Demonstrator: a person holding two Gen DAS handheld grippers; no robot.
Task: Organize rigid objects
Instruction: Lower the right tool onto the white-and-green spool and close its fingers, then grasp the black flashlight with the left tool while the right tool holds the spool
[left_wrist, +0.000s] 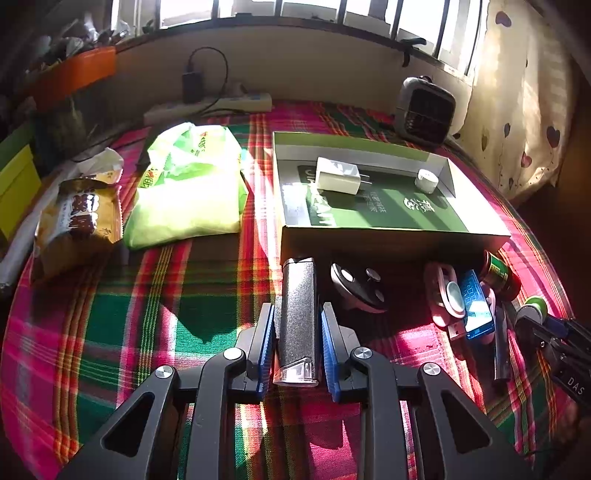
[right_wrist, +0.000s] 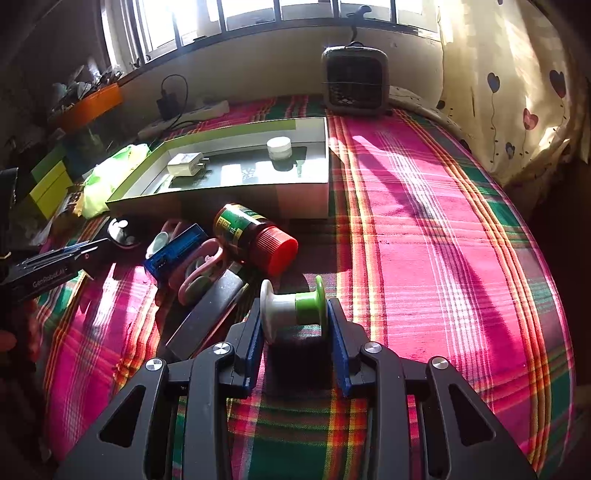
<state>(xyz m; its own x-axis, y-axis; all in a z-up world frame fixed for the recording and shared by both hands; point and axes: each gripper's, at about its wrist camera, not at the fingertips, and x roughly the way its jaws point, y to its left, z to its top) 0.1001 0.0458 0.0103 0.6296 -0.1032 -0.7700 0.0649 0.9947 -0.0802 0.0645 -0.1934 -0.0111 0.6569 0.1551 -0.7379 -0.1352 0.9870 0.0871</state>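
Left gripper (left_wrist: 298, 325): fingers closed on a grey lighter (left_wrist: 298, 314), which points toward the box (left_wrist: 388, 236) and stops just short of its near wall. Whether the lighter is lifted clear of the plaid cloth (left_wrist: 166, 295) cannot be told.

Right gripper (right_wrist: 295, 325): fingers closed on the end flanges of a white-and-green spool (right_wrist: 293, 308), axis lying crosswise between them.

Box: open, shallow, green-lined. Inside lie a white charger (left_wrist: 338, 175) at the left and a small white jar (left_wrist: 426, 181) at the right, well apart; the floor between and in front of them is bare.

Obstructions: a clutter sits against the box's near wall. From the left wrist view, a black disc (left_wrist: 356, 286) lies just right of the lighter; further right, a pink clip (left_wrist: 441, 295), a blue USB device (left_wrist: 476, 306) and a red-capped bottle (right_wrist: 253, 234) lying on its side. A long black bar (right_wrist: 207, 314) lies just left of the spool.

Other items: a green bag (left_wrist: 188, 184) and a snack packet (left_wrist: 79, 225) left of the box; a power strip (left_wrist: 210, 105) and a small heater (right_wrist: 354, 79) near the wall.

Open room: the cloth right of the box and the spool is bare to the bed's right edge, by the curtain (right_wrist: 509, 92). The cloth left of the lighter is also bare.
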